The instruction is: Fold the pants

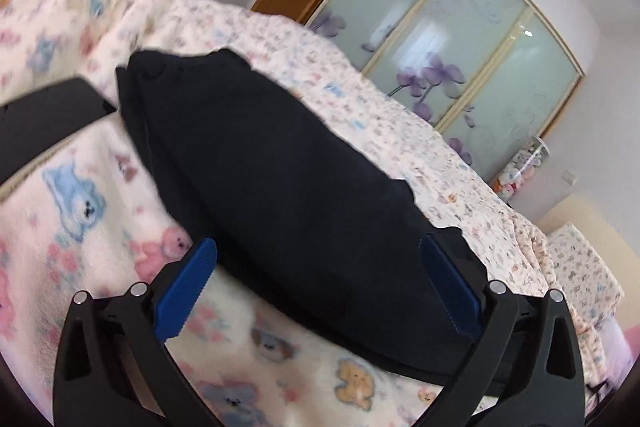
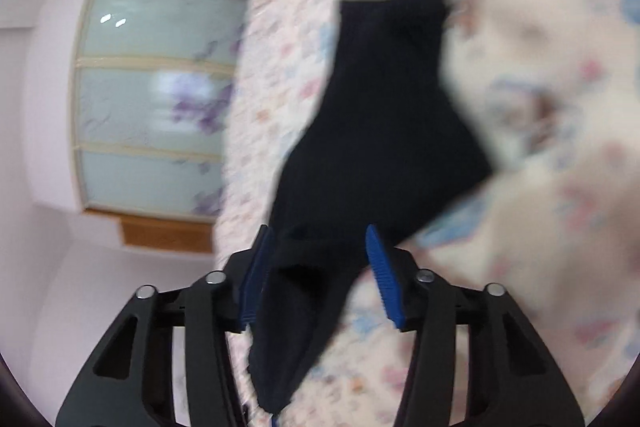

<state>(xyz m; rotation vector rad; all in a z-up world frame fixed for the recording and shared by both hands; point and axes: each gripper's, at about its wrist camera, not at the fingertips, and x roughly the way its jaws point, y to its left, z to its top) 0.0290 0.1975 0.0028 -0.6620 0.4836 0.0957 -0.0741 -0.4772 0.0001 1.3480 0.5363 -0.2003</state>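
Pants (image 1: 280,163): we flatten them on the blanket (image 1: 80,211) before creasing.
Left gripper (image 1: 320,291): spread wide, empty.
Right gripper (image 2: 316,279): half-spread, cloth between, pads not pressing.

Home bedroom. Bed (image 1: 400,115) with small-print floral sheet, fleece blanket (image 1: 80,195) with teddy-bear pattern on top. Built-in wardrobe (image 1: 460,39) with frosted glass sliding doors, purple orchid print, wood frame. Clear jar of plush toys (image 1: 520,163) beside wardrobe. White walls, wall socket (image 1: 570,178) low down.
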